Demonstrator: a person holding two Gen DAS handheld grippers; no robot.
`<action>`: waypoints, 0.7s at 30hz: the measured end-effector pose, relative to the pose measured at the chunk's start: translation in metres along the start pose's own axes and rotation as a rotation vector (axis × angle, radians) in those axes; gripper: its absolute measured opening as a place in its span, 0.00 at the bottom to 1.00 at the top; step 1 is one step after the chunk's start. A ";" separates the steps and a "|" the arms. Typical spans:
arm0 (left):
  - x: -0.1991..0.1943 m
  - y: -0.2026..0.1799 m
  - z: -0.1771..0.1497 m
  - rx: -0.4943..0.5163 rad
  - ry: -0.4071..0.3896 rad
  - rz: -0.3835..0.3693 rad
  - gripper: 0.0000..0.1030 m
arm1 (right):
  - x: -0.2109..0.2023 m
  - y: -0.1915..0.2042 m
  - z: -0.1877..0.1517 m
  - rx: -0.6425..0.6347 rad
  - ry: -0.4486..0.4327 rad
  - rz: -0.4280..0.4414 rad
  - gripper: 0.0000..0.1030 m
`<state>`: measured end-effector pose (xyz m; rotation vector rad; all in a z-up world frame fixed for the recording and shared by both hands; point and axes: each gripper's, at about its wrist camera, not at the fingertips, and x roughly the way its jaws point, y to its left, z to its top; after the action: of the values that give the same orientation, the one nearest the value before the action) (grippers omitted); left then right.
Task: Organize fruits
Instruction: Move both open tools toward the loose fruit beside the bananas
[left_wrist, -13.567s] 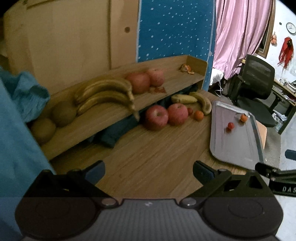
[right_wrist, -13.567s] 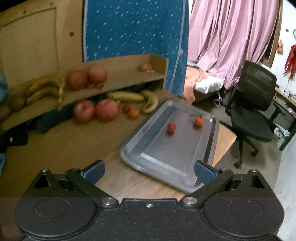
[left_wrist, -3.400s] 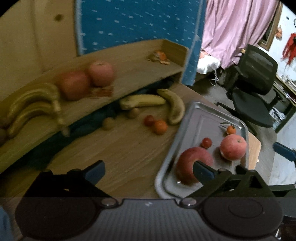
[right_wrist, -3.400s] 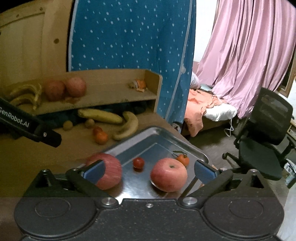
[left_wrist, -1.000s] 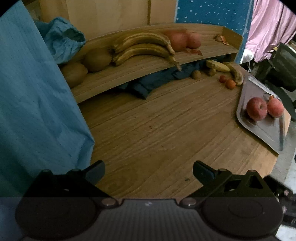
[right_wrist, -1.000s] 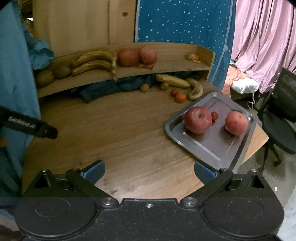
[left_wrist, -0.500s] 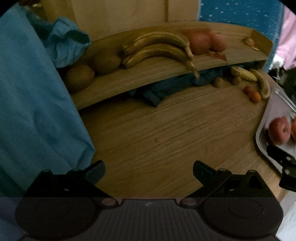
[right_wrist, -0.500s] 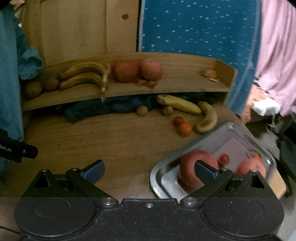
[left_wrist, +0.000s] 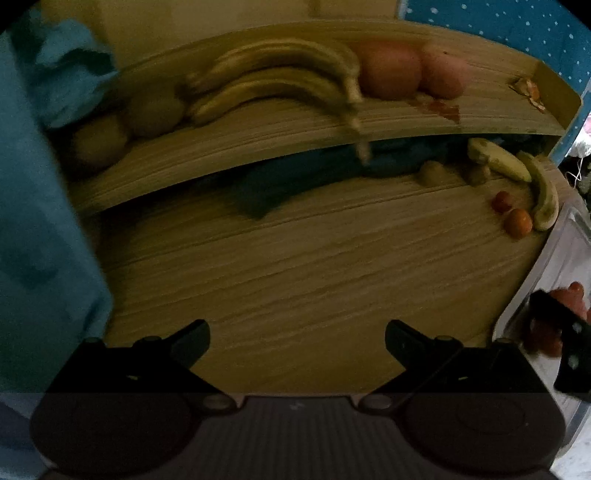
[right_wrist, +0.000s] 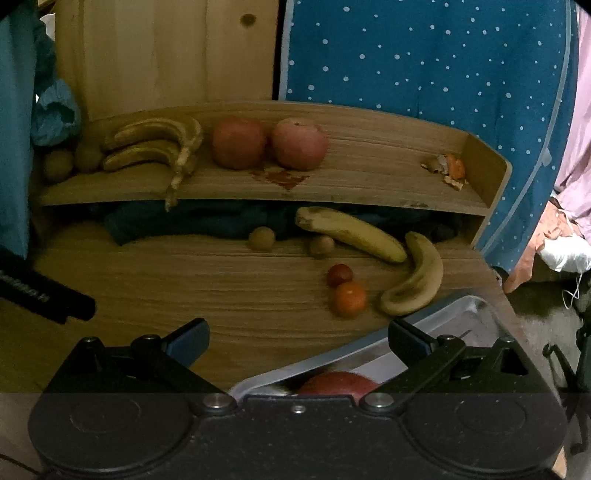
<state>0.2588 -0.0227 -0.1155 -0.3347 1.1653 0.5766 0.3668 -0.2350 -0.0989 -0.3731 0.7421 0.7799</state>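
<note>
Both our grippers, left gripper (left_wrist: 297, 334) and right gripper (right_wrist: 298, 334), are spread wide, holding nothing. Loose bananas (right_wrist: 373, 251) lie just behind the tray (right_wrist: 436, 314); we'd approach low and grab mid-body.

- My left gripper (left_wrist: 297, 334) is black, with two round housings, silver screws and a ribbed centre plate.
- My right gripper (right_wrist: 298, 334) matches it, with blue-padded fingertips (right_wrist: 188, 338).
</note>
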 end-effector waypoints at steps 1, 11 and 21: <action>0.003 -0.007 0.004 0.004 0.001 0.000 1.00 | 0.002 -0.005 -0.001 -0.002 0.002 0.002 0.99; 0.028 -0.078 0.050 0.057 -0.012 -0.024 1.00 | 0.024 -0.045 -0.003 -0.057 -0.003 -0.003 0.99; 0.065 -0.114 0.089 0.010 -0.013 0.018 1.00 | 0.052 -0.062 0.010 -0.036 0.075 0.168 0.95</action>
<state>0.4114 -0.0513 -0.1483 -0.3113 1.1594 0.5877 0.4431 -0.2450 -0.1269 -0.3774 0.8378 0.9423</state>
